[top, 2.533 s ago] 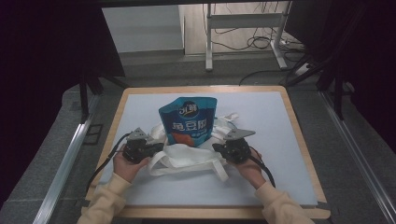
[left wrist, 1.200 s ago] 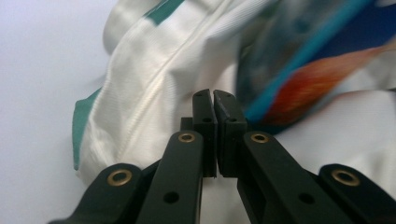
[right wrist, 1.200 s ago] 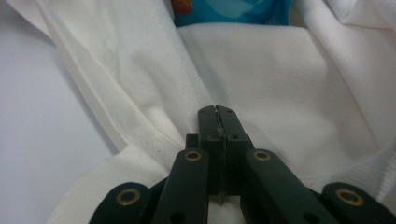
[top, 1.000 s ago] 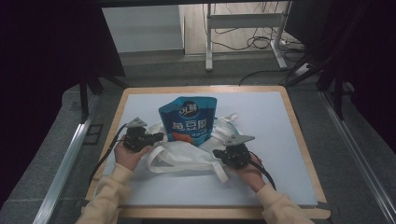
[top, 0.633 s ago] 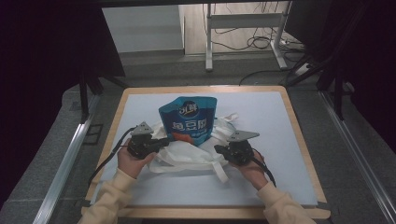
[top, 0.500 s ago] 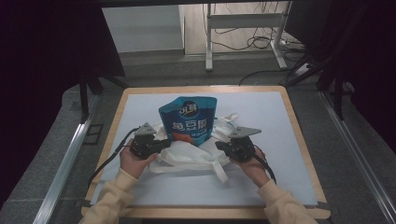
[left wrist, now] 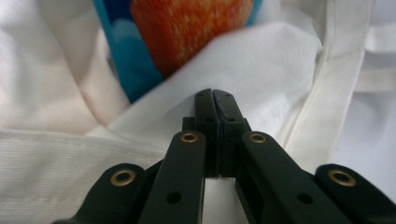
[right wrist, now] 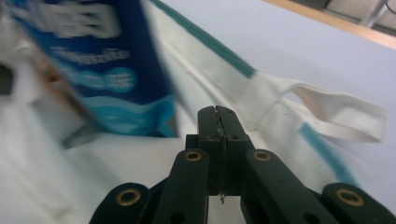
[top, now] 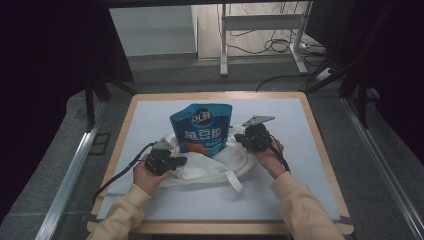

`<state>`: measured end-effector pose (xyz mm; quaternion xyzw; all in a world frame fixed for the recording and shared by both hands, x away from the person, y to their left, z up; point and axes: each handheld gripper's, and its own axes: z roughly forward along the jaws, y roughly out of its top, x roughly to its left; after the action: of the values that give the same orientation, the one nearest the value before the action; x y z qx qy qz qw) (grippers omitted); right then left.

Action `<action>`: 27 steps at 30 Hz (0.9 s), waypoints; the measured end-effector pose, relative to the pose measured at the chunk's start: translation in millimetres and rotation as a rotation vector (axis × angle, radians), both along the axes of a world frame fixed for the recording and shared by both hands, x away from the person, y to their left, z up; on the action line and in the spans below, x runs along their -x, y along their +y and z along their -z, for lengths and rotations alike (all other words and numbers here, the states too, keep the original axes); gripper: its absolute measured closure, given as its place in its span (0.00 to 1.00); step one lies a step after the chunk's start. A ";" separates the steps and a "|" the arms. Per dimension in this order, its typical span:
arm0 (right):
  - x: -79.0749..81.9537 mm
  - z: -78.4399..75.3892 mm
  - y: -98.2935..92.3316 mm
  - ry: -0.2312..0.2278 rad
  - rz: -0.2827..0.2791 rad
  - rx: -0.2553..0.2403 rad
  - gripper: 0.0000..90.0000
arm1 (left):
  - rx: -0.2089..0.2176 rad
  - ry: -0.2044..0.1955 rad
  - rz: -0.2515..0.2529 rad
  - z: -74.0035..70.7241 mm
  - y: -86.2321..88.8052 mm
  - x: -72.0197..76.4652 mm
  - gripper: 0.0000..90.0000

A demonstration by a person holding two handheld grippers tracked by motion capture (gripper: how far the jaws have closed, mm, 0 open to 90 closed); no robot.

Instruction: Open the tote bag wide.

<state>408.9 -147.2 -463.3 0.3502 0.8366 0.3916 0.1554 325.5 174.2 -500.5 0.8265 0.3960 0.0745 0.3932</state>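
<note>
A blue snack pouch (top: 202,130) stands upright in the mouth of a white cloth bag (top: 215,167) lying on the mat. My left gripper (top: 183,161) is at the bag's near left, its jaws pressed together on a fold of the white cloth (left wrist: 261,70) just below the pouch's orange print (left wrist: 187,28). My right gripper (top: 240,140) is held to the right of the pouch (right wrist: 93,56). Its jaws are also closed, apparently pinching the bag's rim (right wrist: 261,135), with a bag handle (right wrist: 345,116) beyond the tips.
The bag lies mid-way across a pale blue mat (top: 300,125) on a wood-edged table (top: 320,150). A loose strap (top: 233,180) trails toward the front edge. Cables run back from both grippers. Metal rails and dark floor flank the table.
My right gripper has risen and moved away from the front edge, up beside the pouch. The left gripper has shifted slightly nearer and stays low. The pouch stays upright.
</note>
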 end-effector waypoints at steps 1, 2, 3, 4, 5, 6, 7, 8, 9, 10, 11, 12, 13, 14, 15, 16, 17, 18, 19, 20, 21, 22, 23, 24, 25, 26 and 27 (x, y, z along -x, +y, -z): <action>-6.6 4.8 -3.7 0.020 0.027 0.010 0.99 | -0.006 0.012 0.008 3.9 0.1 0.9 1.00; -6.6 4.8 -3.7 0.020 0.027 0.010 0.99 | -0.006 0.012 0.008 3.9 0.1 0.9 1.00; -12.1 8.8 -8.9 0.034 0.055 0.015 0.99 | 0.004 0.023 0.011 7.3 0.9 1.7 1.00; -12.1 8.8 -8.9 0.034 0.055 0.015 0.99 | 0.004 0.023 0.011 7.3 0.9 1.7 1.00; -16.6 11.0 -14.7 0.030 0.076 0.014 0.99 | 0.010 0.026 0.009 8.2 1.1 2.2 1.00; -18.8 11.7 -17.8 0.036 0.082 0.005 0.99 | 0.010 0.025 0.008 8.6 0.7 2.6 1.00; -18.8 11.7 -17.8 0.036 0.082 0.005 0.99 | 0.010 0.025 0.008 8.6 0.7 2.6 1.00; -21.3 12.8 -20.8 0.051 0.084 -0.015 0.99 | 0.007 0.021 0.009 9.2 0.4 3.3 1.00; -24.0 15.1 -23.2 0.066 0.090 -0.034 0.99 | 0.006 0.021 0.010 10.2 -0.3 4.4 1.00; -24.3 15.7 -22.7 0.063 0.090 -0.028 0.99 | 0.003 0.022 0.012 10.8 -0.4 5.1 1.00; -24.3 15.7 -22.7 0.063 0.090 -0.028 0.99 | 0.003 0.022 0.012 10.8 -0.4 5.1 1.00; -24.2 15.9 -21.7 0.057 0.091 -0.019 0.99 | 0.002 0.024 0.013 11.4 -0.3 5.7 1.00; -24.2 16.2 -21.0 0.052 0.095 -0.013 0.99 | -0.001 0.025 0.017 12.1 0.0 6.3 1.00; -25.0 17.1 -20.8 0.053 0.096 -0.010 0.99 | -0.002 0.025 0.017 12.5 0.2 6.5 1.00; -27.0 19.4 -21.2 0.064 0.104 -0.015 0.99 | -0.002 0.023 0.016 13.3 0.2 7.0 1.00; -28.0 20.5 -21.6 0.074 0.110 -0.020 0.99 | -0.004 0.024 0.017 13.6 0.0 6.8 1.00; -28.0 20.5 -21.6 0.074 0.110 -0.020 0.99 | -0.004 0.024 0.017 13.6 0.0 6.8 1.00; -29.1 21.5 -22.2 0.075 0.110 -0.021 0.99 | -0.003 0.024 0.017 13.8 0.0 6.6 1.00; -29.4 22.1 -22.3 0.080 0.114 -0.025 0.99 | -0.003 0.023 0.016 13.9 0.0 6.5 1.00; -29.1 21.9 -22.6 0.073 0.109 -0.032 0.99 | -0.003 0.023 0.016 13.9 0.0 6.3 1.00; -29.1 21.9 -22.6 0.073 0.109 -0.032 0.99 | -0.002 0.019 0.016 13.6 0.2 6.4 1.00; -27.9 21.1 -22.8 0.063 0.104 -0.035 0.99 | 0.004 0.001 0.011 13.0 0.2 7.5 1.00; -26.1 19.8 -23.4 0.058 0.100 -0.039 0.99 | 0.008 -0.021 0.008 11.7 0.4 9.0 1.00; -21.0 15.7 -24.3 0.043 0.096 -0.053 0.99 | 0.030 -0.055 0.001 5.8 1.6 11.3 1.00; -21.0 15.7 -24.3 0.043 0.096 -0.053 0.99 | 0.030 -0.055 0.001 5.8 1.6 11.3 1.00; -13.4 9.1 -24.9 0.026 0.093 -0.075 0.99 | 0.066 -0.086 -0.004 -2.0 4.4 12.7 1.00; -9.6 5.3 -25.5 0.010 0.082 -0.085 0.99 | 0.066 -0.086 -0.004 -2.0 4.4 12.7 1.00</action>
<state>418.5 -172.8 -468.6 0.3925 0.8048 0.4184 0.1524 312.8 178.6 -498.5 0.8081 0.3828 0.0976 0.4369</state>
